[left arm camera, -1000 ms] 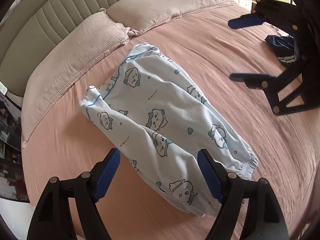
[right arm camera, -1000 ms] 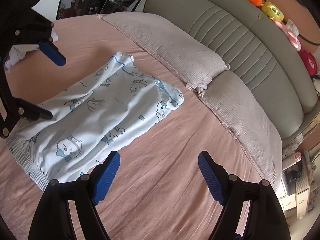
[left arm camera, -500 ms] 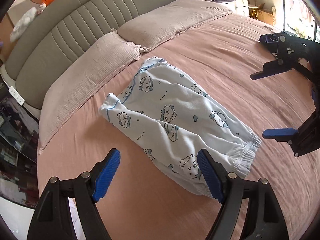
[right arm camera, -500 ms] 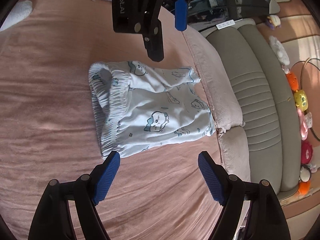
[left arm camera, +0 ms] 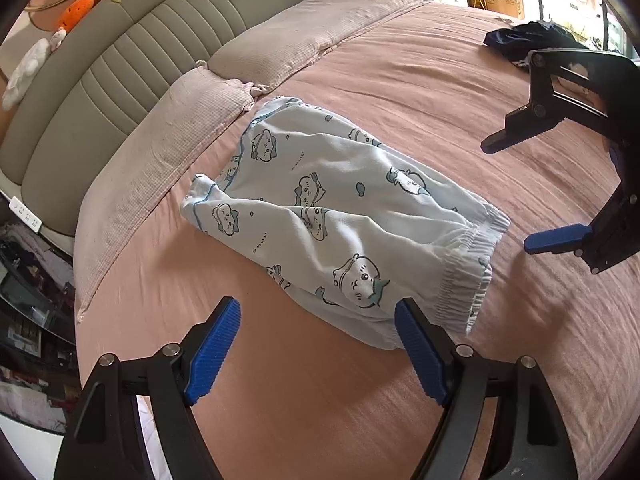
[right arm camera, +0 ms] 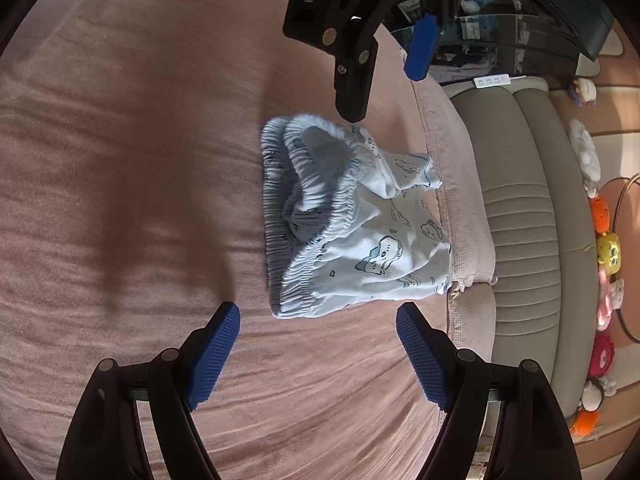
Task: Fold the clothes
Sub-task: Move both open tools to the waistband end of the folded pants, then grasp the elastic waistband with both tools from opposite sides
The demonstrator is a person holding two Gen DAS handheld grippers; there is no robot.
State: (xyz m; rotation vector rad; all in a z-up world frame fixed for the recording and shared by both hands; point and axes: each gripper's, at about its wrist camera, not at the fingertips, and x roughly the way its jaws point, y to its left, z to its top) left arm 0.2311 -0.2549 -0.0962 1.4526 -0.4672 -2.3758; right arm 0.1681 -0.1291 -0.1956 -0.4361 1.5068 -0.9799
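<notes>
Light blue pyjama trousers [left arm camera: 340, 216] with a cartoon print lie folded on the pink bedsheet [left arm camera: 420, 80], their elastic waistband [left arm camera: 468, 264] bunched at one end. My left gripper [left arm camera: 316, 332] stands open just short of the long edge near the waistband, holding nothing. In the right wrist view the trousers [right arm camera: 360, 236] show their gathered waistband [right arm camera: 296, 208] end-on. My right gripper [right arm camera: 316, 332] is open above the sheet just in front of it, with nothing between its pads. Each gripper shows in the other's view: the right gripper [left arm camera: 508, 196] and the left gripper [right arm camera: 384, 92].
Two beige pillows [left arm camera: 280, 36] lie along a padded grey headboard [left arm camera: 120, 60] just beyond the trousers. A dark blue garment [left arm camera: 516, 40] sits far across the bed. Plush toys [right arm camera: 608, 248] line the ledge behind the headboard. Cluttered shelves [left arm camera: 28, 320] stand beside the bed.
My right gripper has rolled and come down from the trousers' side to face their waistband end. My left gripper has shifted along the long edge toward the waistband. The trousers lie unmoved.
</notes>
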